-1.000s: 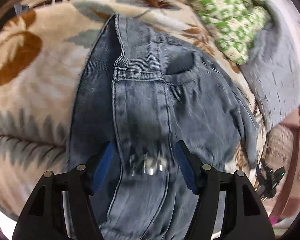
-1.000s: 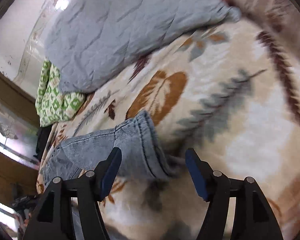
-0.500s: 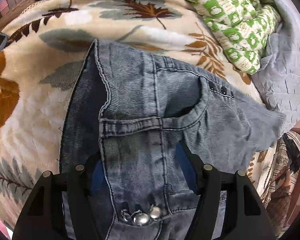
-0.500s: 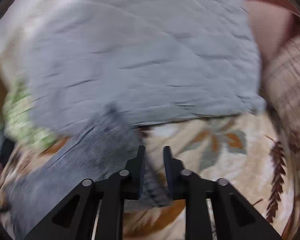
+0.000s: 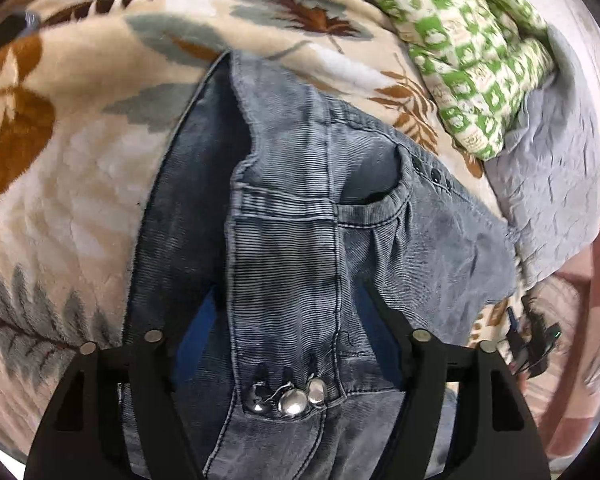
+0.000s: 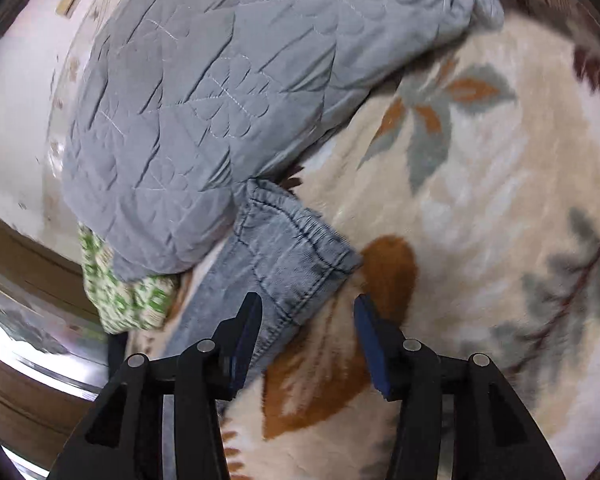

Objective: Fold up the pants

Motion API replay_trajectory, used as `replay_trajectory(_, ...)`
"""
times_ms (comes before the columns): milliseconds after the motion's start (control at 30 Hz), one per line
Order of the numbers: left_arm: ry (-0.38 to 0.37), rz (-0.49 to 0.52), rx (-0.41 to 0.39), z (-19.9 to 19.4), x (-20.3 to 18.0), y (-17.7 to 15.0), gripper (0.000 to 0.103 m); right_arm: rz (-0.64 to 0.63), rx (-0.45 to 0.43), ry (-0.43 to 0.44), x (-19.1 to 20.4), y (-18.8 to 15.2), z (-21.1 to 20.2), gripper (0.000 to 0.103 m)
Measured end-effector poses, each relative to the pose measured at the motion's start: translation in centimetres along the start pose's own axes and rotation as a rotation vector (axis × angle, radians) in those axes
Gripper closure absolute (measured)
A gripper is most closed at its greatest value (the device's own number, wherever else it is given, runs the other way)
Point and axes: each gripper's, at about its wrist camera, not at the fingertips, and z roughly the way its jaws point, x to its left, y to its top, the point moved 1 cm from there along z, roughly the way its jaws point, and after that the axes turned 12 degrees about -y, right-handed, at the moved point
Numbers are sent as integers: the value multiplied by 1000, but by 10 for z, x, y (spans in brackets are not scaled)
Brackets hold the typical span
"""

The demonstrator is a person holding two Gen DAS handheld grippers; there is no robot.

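Lying flat on a leaf-patterned blanket (image 5: 72, 184), the grey-blue denim pants (image 5: 284, 248) run their long axis from the waistband at 6 o'clock in the left wrist view, where three metal buttons (image 5: 288, 398) shine, up toward 12 o'clock, with one leg spreading off toward 3 o'clock. The left gripper (image 5: 284, 320) straddles the button fly; its jaws stand spread and have just been opening, the denim between them but not pinched. At 1 o'clock sits a green checked cloth (image 5: 460, 60), with a grey quilt (image 5: 556, 184) just beside it at 3 o'clock.

From the right wrist view, a hemmed leg cuff (image 6: 296, 252) points toward 1 o'clock, its upper corner touching the grey quilt (image 6: 220, 92). The right gripper (image 6: 306, 340) hovers at the cuff's lower edge, jaws spread and just opening, with only the edge of the fabric between them, unpinched.
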Motion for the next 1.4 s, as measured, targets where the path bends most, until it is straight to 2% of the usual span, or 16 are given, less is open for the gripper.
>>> replay_trajectory(167, -9, 18, 18, 6, -9, 1, 25, 92, 4, 65, 2, 0, 31, 52)
replay_trajectory(200, -3, 19, 21, 7, -11, 1, 25, 96, -4, 67, 4, 2, 33, 57)
replay_trajectory(233, -20, 15, 22, 6, -13, 1, 26, 78, -9, 41, 10, 6, 35, 67)
replay_trajectory(267, -41, 16, 22, 5, -16, 1, 26, 60, -9, 21, 14, 8, 33, 96)
replay_trajectory(333, -44, 50, -4, -2, -24, -2, 26, 9, -80, 48, 27, 14, 8, 96)
replay_trajectory(400, -18, 72, -4, 4, -27, -2, 26, -46, -145, 31, 35, 16, -16, 96)
replay_trajectory(467, 54, 72, 35, 24, -24, -1, 27, -76, -127, -29, 32, 13, -14, 96)
replay_trajectory(533, 95, 115, 21, 30, -29, -4, 27, -125, -52, -182, 22, 7, 9, 95)
replay_trajectory(567, 119, 142, 19, 28, -35, -7, 27, -132, -5, -226, 17, 3, 21, 96)
replay_trajectory(600, 117, 153, 26, 27, -38, -9, 27, -122, 7, -236, 12, -1, 25, 93)
replay_trajectory(700, 86, 126, 42, 7, -32, -10, 27, -88, -33, -188, 13, -1, 2, 74)
replay_trajectory(867, 9, 23, -79, -60, -9, 7, 27, -190, -80, -224, 17, 8, -42, 60)
replay_trajectory(900, -1, 4, -86, -67, -6, 11, 26, -212, -98, -242, 20, 12, -52, 55)
replay_trajectory(1067, -3, -36, -52, -68, -4, 25, 26, -271, -131, -247, 36, 29, -81, 41)
replay_trajectory(1200, 2, -56, -3, -41, -9, 35, 26, -353, -111, -238, 67, 39, -67, 27)
replay_trajectory(1400, 36, -128, -29, -22, 11, 71, 26, -442, -37, -288, 102, 44, 8, 26)
